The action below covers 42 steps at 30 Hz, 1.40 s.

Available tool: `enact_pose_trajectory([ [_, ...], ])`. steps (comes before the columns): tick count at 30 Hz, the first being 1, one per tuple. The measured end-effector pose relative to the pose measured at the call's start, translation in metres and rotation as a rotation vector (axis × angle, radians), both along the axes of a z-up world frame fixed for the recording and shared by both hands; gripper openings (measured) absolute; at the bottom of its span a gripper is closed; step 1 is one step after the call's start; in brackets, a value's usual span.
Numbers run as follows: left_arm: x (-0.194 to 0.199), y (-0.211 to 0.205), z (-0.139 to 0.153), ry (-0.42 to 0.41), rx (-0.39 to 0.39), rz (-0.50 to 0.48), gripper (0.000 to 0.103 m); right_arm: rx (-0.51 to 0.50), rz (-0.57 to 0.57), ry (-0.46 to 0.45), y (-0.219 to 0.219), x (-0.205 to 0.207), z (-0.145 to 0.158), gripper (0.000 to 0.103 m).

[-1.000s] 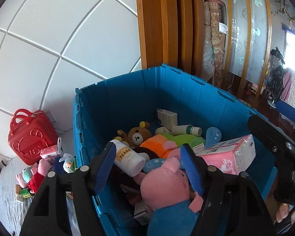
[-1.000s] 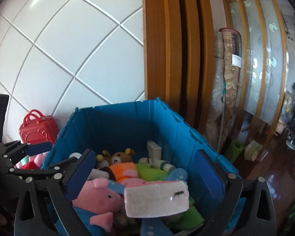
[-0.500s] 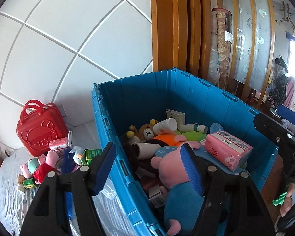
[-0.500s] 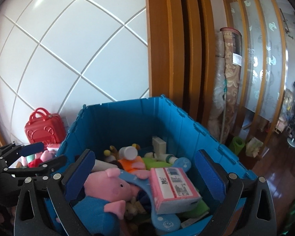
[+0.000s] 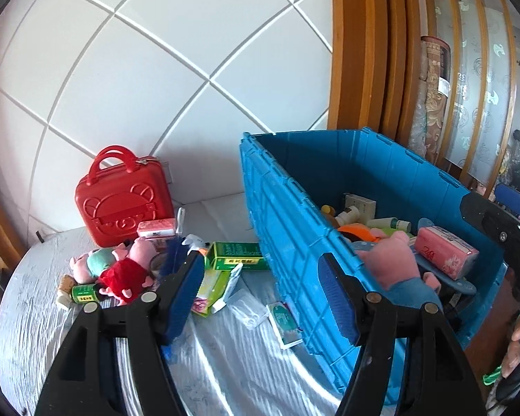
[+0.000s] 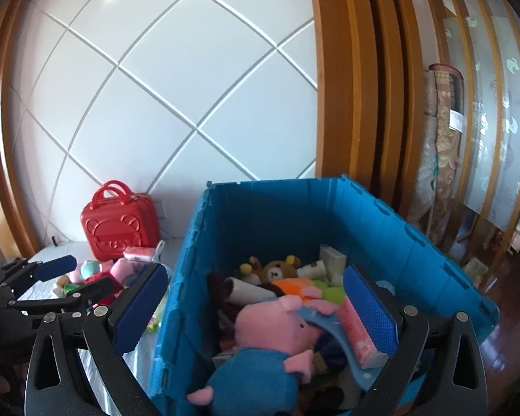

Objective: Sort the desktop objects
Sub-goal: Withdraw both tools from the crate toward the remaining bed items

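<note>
Item: green box, centre-left on the tabletop, beside the blue crate. Light, stiff card; take it across its flat sides. Your left claw and right claw both stand apart, holding nothing.

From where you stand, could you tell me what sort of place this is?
Probably a room in a home: a wood-framed white panelled wall, rolled rugs leaning by frosted panels, and plush toys spread across a table beside a blue crate.

Half buried under a pink pig plush in the blue plastic crate: pink tissue pack; labels unreadable.
</note>
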<state>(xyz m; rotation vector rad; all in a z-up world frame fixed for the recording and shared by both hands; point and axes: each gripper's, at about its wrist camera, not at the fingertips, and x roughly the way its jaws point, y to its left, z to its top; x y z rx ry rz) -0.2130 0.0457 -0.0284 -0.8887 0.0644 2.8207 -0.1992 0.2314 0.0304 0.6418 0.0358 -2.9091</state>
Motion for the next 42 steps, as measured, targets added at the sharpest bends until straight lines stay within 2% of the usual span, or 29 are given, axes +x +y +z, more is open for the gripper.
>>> enact_pose_trajectory([
  [10,0.01,-0.101,-0.012,-0.019,0.004,0.148,0.067,0.023,0.126,-0.029,-0.096,0.0,-0.007,0.103],
  [23,0.007,-0.233,-0.055,-0.109,0.015,0.376,0.067,0.059,0.266,-0.121,-0.205,-0.025,-0.038,0.103],
  [31,-0.002,-0.311,-0.086,-0.18,0.024,0.519,0.067,0.095,0.35,-0.225,-0.271,-0.064,-0.073,0.103],
  [37,-0.021,-0.353,-0.124,-0.254,0.013,0.569,0.067,0.123,0.418,-0.329,-0.327,-0.098,-0.112,0.103],
  [42,-0.054,-0.375,-0.161,-0.338,0.029,0.584,0.067,0.164,0.46,-0.402,-0.37,-0.128,-0.148,0.103],
])
